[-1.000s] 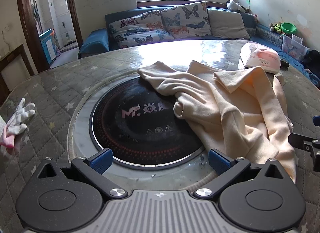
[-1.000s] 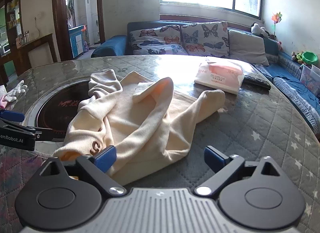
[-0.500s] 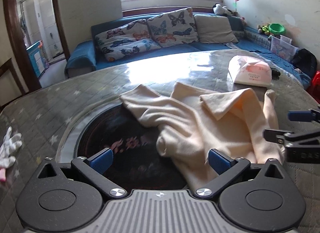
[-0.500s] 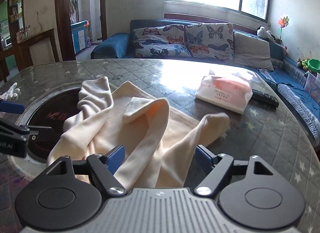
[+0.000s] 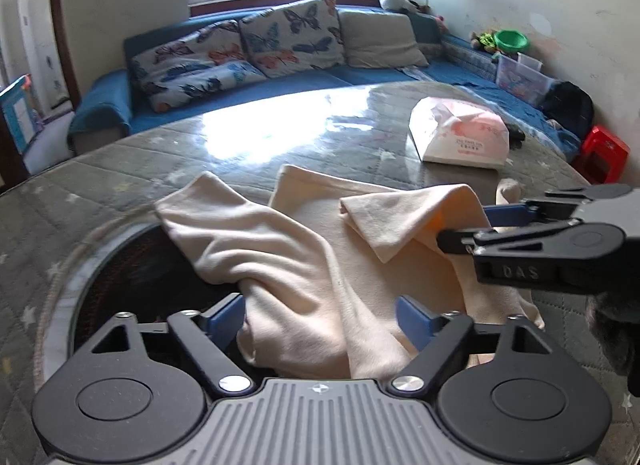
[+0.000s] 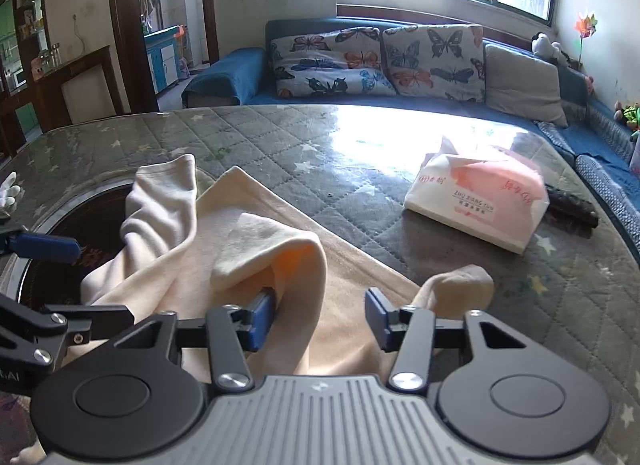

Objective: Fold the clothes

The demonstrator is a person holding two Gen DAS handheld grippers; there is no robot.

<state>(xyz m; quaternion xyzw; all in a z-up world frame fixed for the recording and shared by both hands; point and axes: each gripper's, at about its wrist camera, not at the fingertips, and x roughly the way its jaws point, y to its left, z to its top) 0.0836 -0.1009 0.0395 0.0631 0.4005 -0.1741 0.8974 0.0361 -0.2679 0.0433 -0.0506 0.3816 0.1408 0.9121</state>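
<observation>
Right wrist view: the cream garment (image 6: 240,249) lies crumpled on the table (image 6: 280,145), running near-left to far-right, its raised fold just beyond the right gripper (image 6: 320,317), jaws wide, while the left gripper (image 5: 320,321), also wide, straddles the near-left bunch.

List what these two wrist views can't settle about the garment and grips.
- Cream garment: near hem hidden behind the left hand-held gripper body, left wrist view.
- Right hand-held gripper: one pad under a raised fold, contact unclear, right wrist view.
- Black remote: partly hidden by the tissue pack.
</observation>
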